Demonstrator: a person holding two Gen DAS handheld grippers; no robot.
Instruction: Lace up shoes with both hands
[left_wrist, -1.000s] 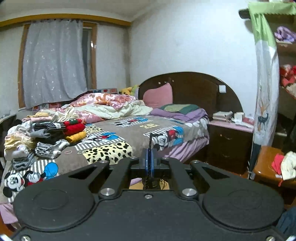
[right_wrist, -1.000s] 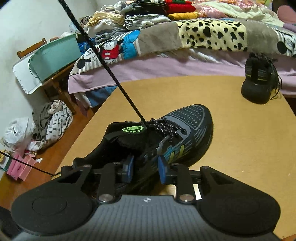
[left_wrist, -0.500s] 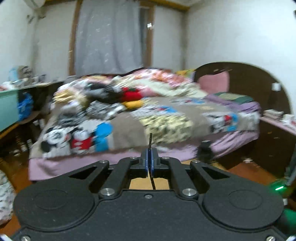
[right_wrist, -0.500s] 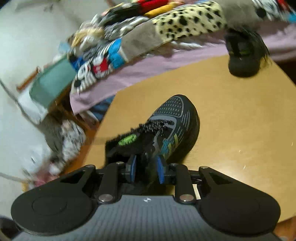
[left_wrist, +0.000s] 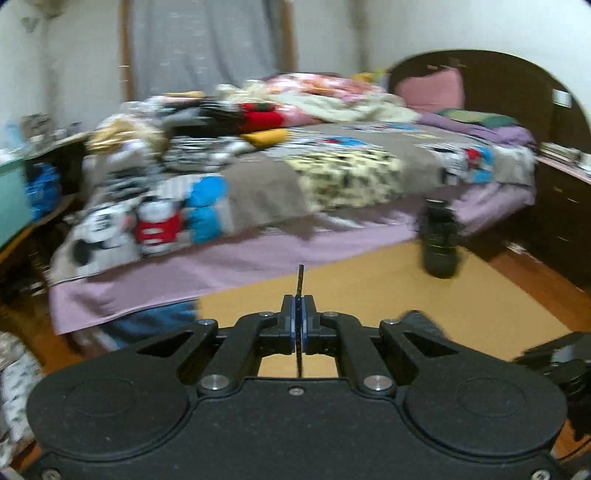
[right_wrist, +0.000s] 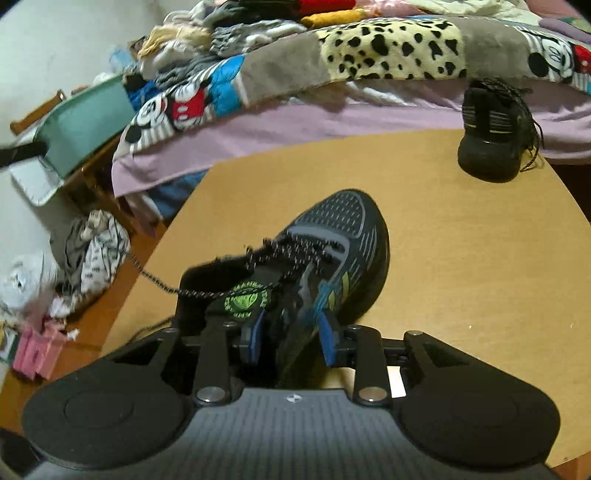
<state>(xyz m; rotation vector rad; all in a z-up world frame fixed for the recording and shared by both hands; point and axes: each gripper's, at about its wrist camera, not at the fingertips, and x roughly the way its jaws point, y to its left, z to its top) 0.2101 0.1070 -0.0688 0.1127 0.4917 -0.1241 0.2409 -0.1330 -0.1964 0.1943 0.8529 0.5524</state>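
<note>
A black running shoe (right_wrist: 343, 236) with a green tongue badge lies toe-away on the tan table (right_wrist: 461, 258). My right gripper (right_wrist: 291, 334) is at its collar, blue pads (right_wrist: 327, 336) pressed on the tongue and right eyelet flap. A speckled black lace (right_wrist: 159, 284) leaves the top eyelets, crosses the tongue and trails left past the table edge. In the left wrist view my left gripper (left_wrist: 298, 308) is shut on a black lace end (left_wrist: 301, 277) that sticks up between the pads. The shoe's body is hidden in that view.
A second black shoe (right_wrist: 491, 140) (left_wrist: 439, 240) stands at the table's far edge by the bed (right_wrist: 295, 122). Folded clothes are piled on the bedspread. On the left are a teal chair (right_wrist: 85, 125) and floor clutter (right_wrist: 88, 251).
The left gripper has swung left and tilted down, still pinching the lace. The lace, which rose taut above the shoe, now runs low and to the left. The right gripper stays on the shoe.
</note>
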